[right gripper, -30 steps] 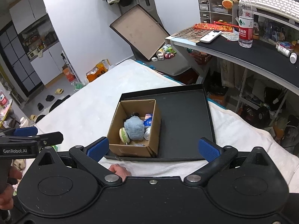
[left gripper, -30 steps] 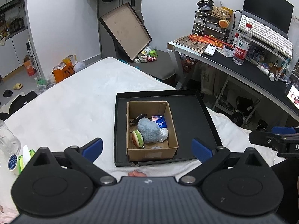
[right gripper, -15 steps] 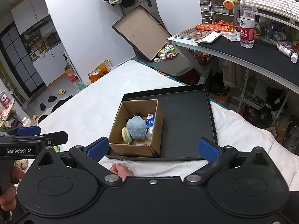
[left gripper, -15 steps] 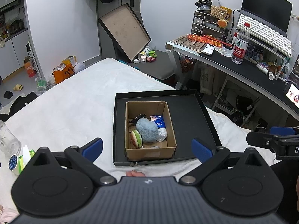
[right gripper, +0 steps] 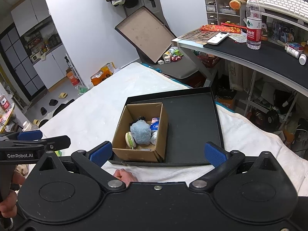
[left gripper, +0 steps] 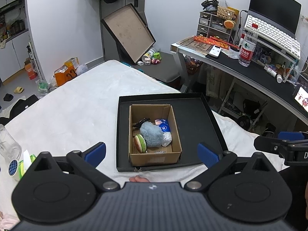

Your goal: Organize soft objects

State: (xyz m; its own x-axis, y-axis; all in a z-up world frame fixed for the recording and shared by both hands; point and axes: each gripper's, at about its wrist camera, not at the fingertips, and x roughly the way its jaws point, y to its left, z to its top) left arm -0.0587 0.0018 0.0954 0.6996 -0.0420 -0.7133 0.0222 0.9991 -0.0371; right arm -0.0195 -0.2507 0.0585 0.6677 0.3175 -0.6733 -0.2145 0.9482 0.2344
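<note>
A brown cardboard box point(left gripper: 155, 156) point(right gripper: 134, 154) stands in the left half of a shallow black tray point(left gripper: 196, 119) point(right gripper: 192, 119) on a white-covered bed. Inside lie a fluffy blue plush point(left gripper: 151, 135) point(right gripper: 140, 132), a burger-shaped toy point(left gripper: 140, 143) point(right gripper: 130, 139), a blue tissue pack point(left gripper: 164, 126) point(right gripper: 155, 124), a small black item point(left gripper: 141, 122) and a clear crumpled wrapper point(left gripper: 167, 139). My left gripper point(left gripper: 152, 151) hovers open above the box's near side, holding nothing. My right gripper point(right gripper: 157, 153) is open too, above the tray's near edge.
A desk point(left gripper: 250, 73) with a water bottle point(left gripper: 248, 46), keyboard and drawers stands at the right. A tray lid point(left gripper: 128, 32) leans against the far door. A glass jar point(left gripper: 8, 147) and tissue packet point(left gripper: 27, 163) sit at the bed's left. A hand point(right gripper: 124, 176) shows below the tray.
Both grippers have stayed open and nearly still; the views drifted slightly, and the box's contents have not moved.
</note>
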